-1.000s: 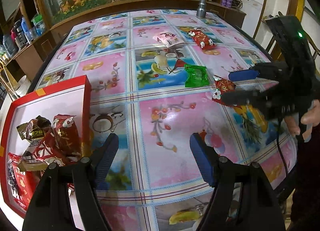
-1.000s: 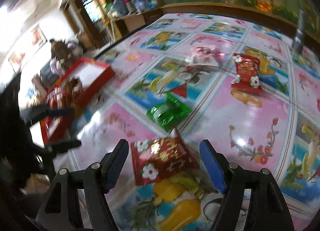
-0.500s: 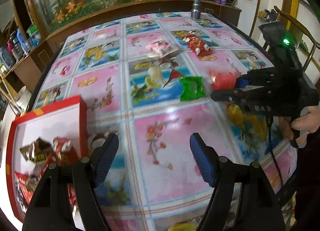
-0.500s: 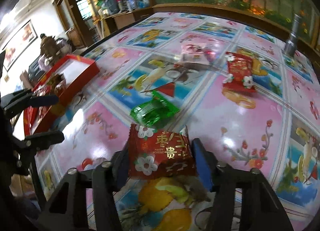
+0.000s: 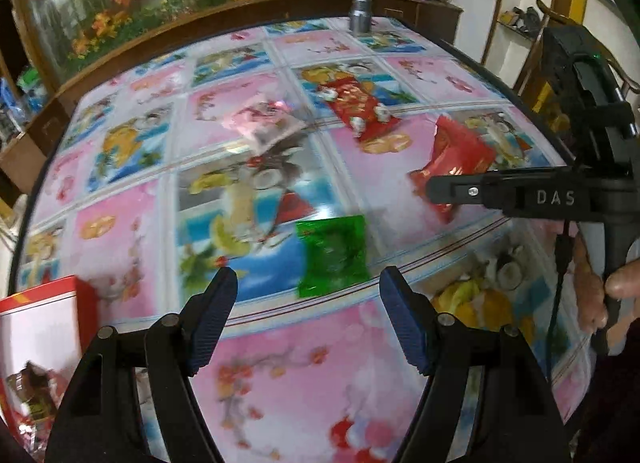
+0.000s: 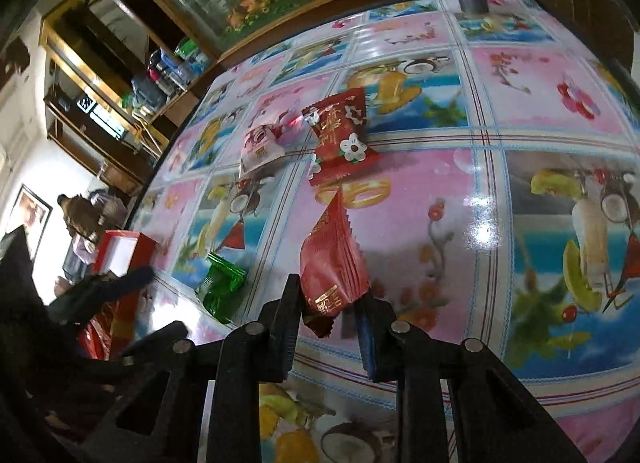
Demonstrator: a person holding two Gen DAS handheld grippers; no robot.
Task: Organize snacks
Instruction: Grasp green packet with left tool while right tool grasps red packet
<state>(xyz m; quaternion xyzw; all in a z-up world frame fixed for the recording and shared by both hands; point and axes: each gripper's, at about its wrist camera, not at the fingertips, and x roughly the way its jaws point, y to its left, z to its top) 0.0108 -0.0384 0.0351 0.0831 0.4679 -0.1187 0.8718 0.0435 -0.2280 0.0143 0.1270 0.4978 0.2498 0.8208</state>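
1. Left wrist view: my left gripper (image 5: 308,315) is standing wide, nothing between the fingers; it is now hanging just short of the green snack packet (image 5: 332,255), which a second ago lay far up the table (image 5: 280,383); the red box (image 5: 44,327) with the sorted snacks is sliding off to the lower left edge; my right gripper (image 5: 434,187) is showing side-on at the right, pinching a red snack packet (image 5: 456,155) and lifting it clear of the cloth.

2. Right wrist view: my right fingers have just been closing, from wide either side of the packet to nipped tight on its lower end; the red snack packet (image 6: 334,263) is now standing edge-up between them, where earlier it was lying flat; I am judging the wrist to be rolling; the green packet (image 6: 222,285) is lying just to the left, and a second red packet (image 6: 340,135) and a pink packet (image 6: 264,143) are waiting farther up.

3. Judgement: one snack is secured and ready for the box; the green one is probably next for my left; three are remaining loose.
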